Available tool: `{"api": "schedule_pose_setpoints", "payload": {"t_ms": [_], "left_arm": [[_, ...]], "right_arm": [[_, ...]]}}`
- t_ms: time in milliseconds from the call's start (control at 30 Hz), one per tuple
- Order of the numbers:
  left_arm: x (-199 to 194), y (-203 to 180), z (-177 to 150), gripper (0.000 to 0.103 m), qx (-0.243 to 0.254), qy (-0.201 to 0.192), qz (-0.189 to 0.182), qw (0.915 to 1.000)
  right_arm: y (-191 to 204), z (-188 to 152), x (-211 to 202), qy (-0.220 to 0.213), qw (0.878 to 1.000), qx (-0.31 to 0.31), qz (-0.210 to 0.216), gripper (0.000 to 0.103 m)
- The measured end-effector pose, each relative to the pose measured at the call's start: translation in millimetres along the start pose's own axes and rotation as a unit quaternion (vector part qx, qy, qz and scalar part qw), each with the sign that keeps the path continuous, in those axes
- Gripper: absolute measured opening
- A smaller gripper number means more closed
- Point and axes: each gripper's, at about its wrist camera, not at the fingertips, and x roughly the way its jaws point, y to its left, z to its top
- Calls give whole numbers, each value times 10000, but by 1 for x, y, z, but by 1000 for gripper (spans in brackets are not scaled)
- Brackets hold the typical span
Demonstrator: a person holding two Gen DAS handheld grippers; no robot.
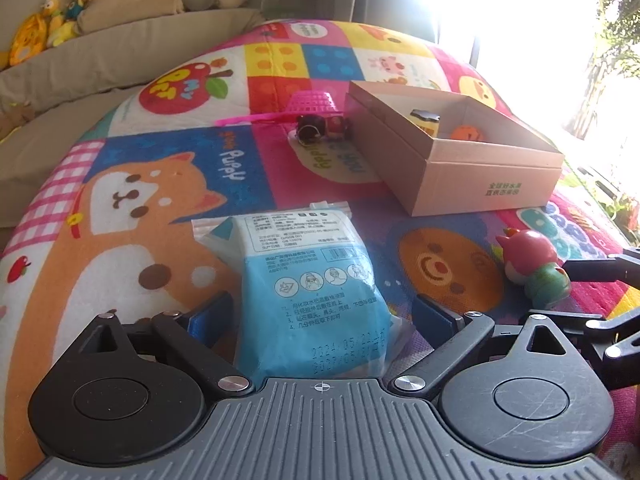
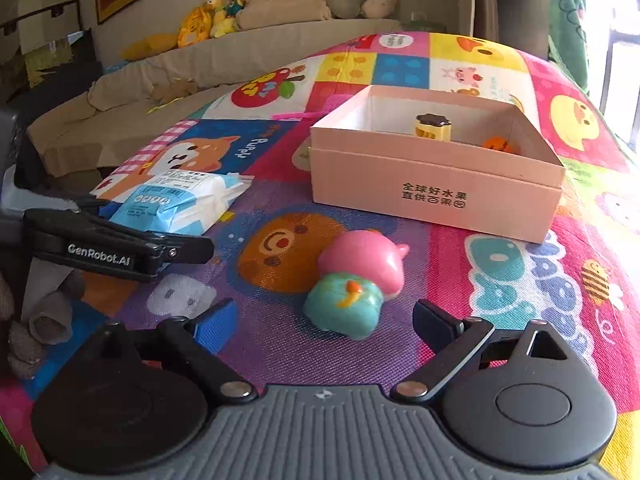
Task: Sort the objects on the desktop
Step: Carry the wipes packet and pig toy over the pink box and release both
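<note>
A blue and white sealed packet (image 1: 316, 292) lies on the colourful play mat, its near end between the open fingers of my left gripper (image 1: 320, 316); it also shows in the right wrist view (image 2: 176, 200). A pink and teal toy figure (image 2: 356, 280) lies on its side just ahead of my open right gripper (image 2: 324, 320), and shows in the left wrist view (image 1: 534, 272). A pink cardboard box (image 2: 436, 196) stands open beyond, holding a yellow toy (image 2: 434, 128) and an orange toy (image 2: 498, 145). The box also shows in the left wrist view (image 1: 480, 184).
A pink plastic basket (image 1: 314, 102) lies upside down beside a small dark figurine (image 1: 324, 128), left of the box. The left gripper (image 2: 120, 248) crosses the right wrist view at left. A sofa with plush toys (image 2: 224, 16) stands behind the mat.
</note>
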Motion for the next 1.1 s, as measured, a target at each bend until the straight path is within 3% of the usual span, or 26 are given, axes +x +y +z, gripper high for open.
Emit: {"api": "schedule_pose_setpoints", "payload": {"t_ms": [167,267,333,367,600,667,700,800,867,967,1033,1100], "left_arm": [[1,-1,0,99,23,26,75,10000],[1,-2,0,99,33,36,111,9999],[1,-2,0,99,22,40,144,9999],[1,-2,0,99,17,41,158,9999],[-8,-10,3,95,202,-300,516,9980],[-6,-13,7,70,319,-241,636,9972],[-5,-13,10,64,306,-210,651,9972],[-17,-17,21,60,370,-330,554,9972],[-37,-28,38,60,563,-710,376,9952],[-66,-54,77,60,875,-1507,108,9846],[-70,-74,103,60,1028,-1806,-63,9781],[-56,-94,125,60,1083,-1811,-311,9770]], "right_arm": [[-5,5,7,34,9995,152,-282,89],[2,11,15,0,9985,-165,-515,71],[6,15,20,-8,9973,-346,-649,51],[8,18,21,-8,9970,-387,-673,49],[8,18,0,-16,9977,-415,-535,49],[4,18,-10,-21,9982,-356,-491,49],[1,19,-16,-11,9985,-295,-463,49],[-11,21,-34,-61,9990,-129,-419,48],[-19,28,-53,-311,9982,-86,-504,48],[-35,46,-88,-865,9946,56,-571,48],[-46,62,-112,-1296,9896,144,-602,48],[-52,70,-123,-1567,9855,186,-628,48]]}}
